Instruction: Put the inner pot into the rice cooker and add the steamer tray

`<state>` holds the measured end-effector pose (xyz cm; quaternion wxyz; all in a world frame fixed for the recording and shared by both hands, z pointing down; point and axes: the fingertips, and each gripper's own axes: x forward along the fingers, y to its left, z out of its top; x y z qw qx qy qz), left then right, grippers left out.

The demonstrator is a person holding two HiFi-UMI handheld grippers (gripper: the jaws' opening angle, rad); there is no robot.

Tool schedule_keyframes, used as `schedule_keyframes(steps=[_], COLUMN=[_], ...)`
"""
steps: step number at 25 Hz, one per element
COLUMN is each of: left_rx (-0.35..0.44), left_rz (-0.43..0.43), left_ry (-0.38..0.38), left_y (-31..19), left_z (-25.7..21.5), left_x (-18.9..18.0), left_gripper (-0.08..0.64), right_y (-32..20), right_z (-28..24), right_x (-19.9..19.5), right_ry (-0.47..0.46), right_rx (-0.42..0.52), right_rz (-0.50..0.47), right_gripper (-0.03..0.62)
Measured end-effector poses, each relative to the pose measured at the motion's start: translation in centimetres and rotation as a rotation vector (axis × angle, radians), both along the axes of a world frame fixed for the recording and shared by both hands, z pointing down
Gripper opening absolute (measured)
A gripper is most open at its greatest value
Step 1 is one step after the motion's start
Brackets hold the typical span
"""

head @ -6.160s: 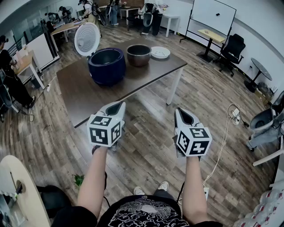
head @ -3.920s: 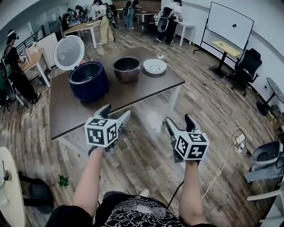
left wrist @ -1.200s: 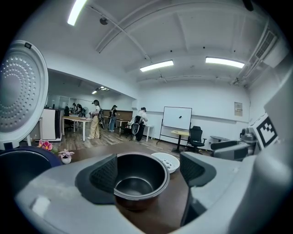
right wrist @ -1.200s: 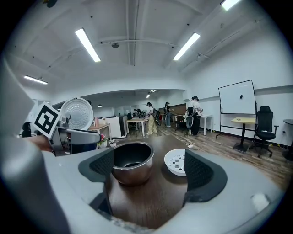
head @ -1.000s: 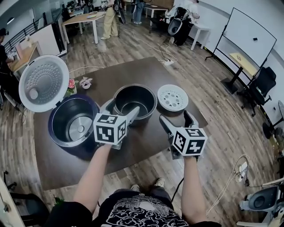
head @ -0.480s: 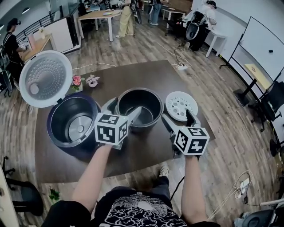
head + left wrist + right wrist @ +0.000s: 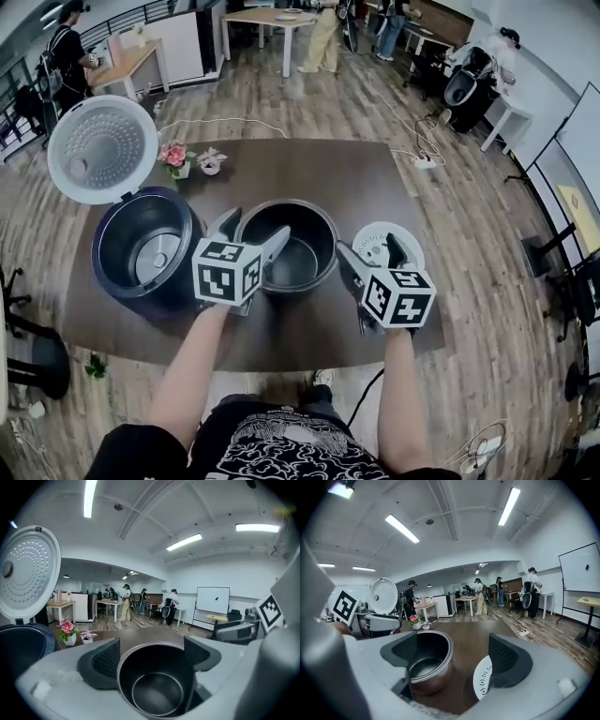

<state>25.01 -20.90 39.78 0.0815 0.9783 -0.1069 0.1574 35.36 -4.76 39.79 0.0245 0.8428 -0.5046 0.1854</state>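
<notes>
The dark metal inner pot (image 7: 302, 247) stands upright and empty on the brown table (image 7: 309, 178), between the two grippers. Left of it sits the dark blue rice cooker (image 7: 141, 248) with its white lid (image 7: 101, 148) swung up and open. The white perforated steamer tray (image 7: 377, 242) lies flat to the pot's right. My left gripper (image 7: 251, 239) is open at the pot's near left rim; its own view looks down into the inner pot (image 7: 157, 681). My right gripper (image 7: 370, 255) is open just near the tray, with the inner pot (image 7: 427, 660) and steamer tray (image 7: 482, 676) ahead.
Two small potted flowers (image 7: 192, 157) stand at the table's far left. People work at other tables (image 7: 267, 17) beyond. A cable (image 7: 417, 155) runs on the wooden floor off the table's right side. A whiteboard (image 7: 579, 569) stands at the right.
I have stepped in closer to the table, and both open grippers have come forward over its near part: the left to the inner pot's rim, the right beside the steamer tray.
</notes>
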Motion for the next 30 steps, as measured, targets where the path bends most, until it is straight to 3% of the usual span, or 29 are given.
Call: schedule_keyframes(steps=[17, 26, 30], left_rx=[-0.076, -0.230, -0.325], left_rz=[-0.334, -0.437, -0.457], left_ry=[-0.058, -0.080, -0.077], left_y=[-3.2, -3.8, -3.7], left_z=[2.3, 6.1, 7.9], left_x=[-4.1, -5.8, -5.9], left_gripper=[0.428, 0.428, 0.368], right_y=[-6.4, -8.6, -9.2], right_z=[2.7, 5.7, 7.5], right_x=[2.6, 2.4, 2.2], right_ry=[-0.074, -0.151, -0.191], right_rx=[-0.068, -0.136, -0.185], right_rz=[-0.306, -0.403, -0.438], right_gripper=[0.439, 0.400, 0.374])
